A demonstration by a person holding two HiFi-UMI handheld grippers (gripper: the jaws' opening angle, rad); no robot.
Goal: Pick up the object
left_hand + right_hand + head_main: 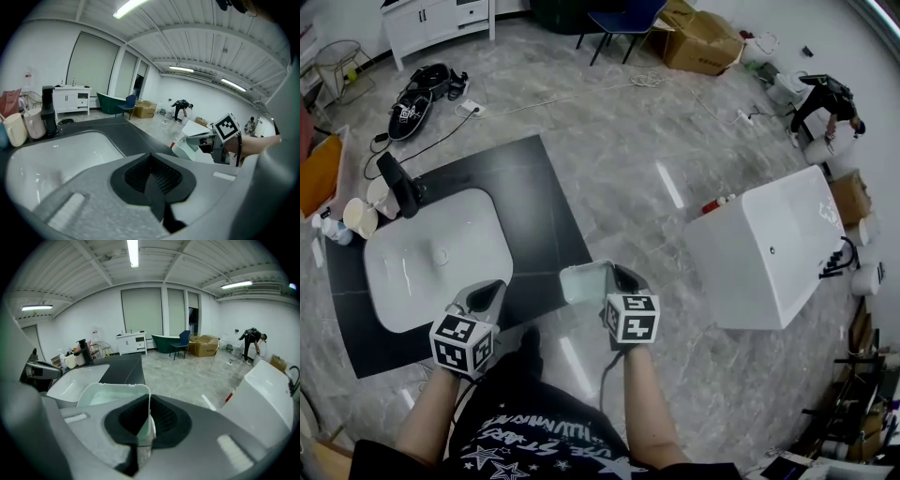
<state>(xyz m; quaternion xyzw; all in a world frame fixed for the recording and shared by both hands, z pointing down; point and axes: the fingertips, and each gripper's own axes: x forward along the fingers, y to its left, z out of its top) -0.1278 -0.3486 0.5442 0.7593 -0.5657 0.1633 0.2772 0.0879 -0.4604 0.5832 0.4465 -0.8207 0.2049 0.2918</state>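
White basin [431, 258] sits in black slab [539, 202] at left. Left tool [490, 294] by basin's near edge, jaws closed together, nothing between them. Pale green container [583, 283] at slab's near right corner, right tool [617, 279] clamped tight on its side wall. White bathtub [769, 248] far right.

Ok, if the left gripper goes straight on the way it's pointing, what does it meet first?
Probably the black countertop, just right of the white basin: the left gripper points across that strip toward open floor. Its height is unclear, so it may pass over.
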